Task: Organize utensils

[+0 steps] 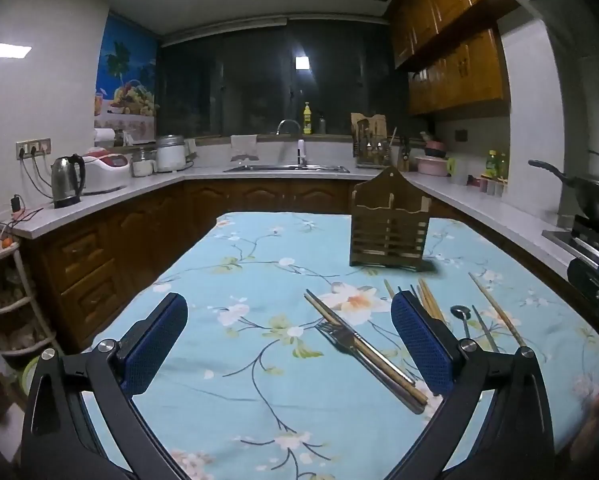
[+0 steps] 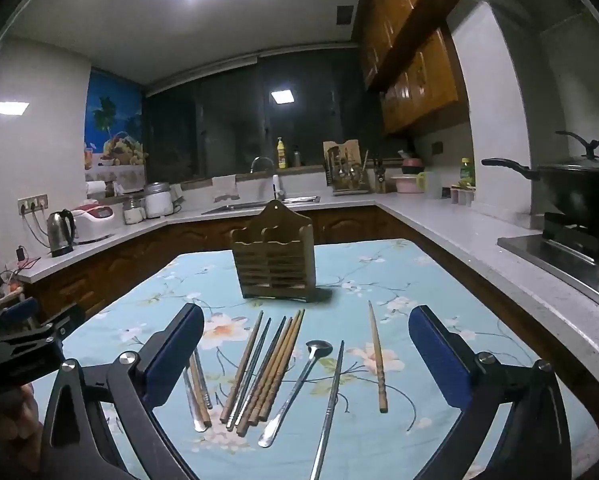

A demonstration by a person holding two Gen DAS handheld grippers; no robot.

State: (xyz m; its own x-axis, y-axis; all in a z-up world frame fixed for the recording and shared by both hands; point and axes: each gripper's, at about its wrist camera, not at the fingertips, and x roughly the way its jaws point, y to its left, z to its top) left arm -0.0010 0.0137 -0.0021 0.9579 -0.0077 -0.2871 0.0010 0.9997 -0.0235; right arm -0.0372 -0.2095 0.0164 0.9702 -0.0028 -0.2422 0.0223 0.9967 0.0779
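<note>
Hovering with fingers spread and empty, the left gripper (image 1: 289, 344) and right gripper (image 2: 305, 354) hang over utensils (image 2: 267, 372) scattered on the table (image 2: 439, 288) before the empty wooden holder (image 2: 274, 258); a first pick seems next.

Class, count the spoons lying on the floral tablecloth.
1. The spoon lies beside the chopstick bundle, in front of the wooden holder; others may be hidden.

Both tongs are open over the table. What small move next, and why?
Probably lower the right tongs onto the bundle of wooden chopsticks and close. The wooden holder stands empty behind them, every utensil lies loose on the tablecloth, and the bundle lies between the open pads.
</note>
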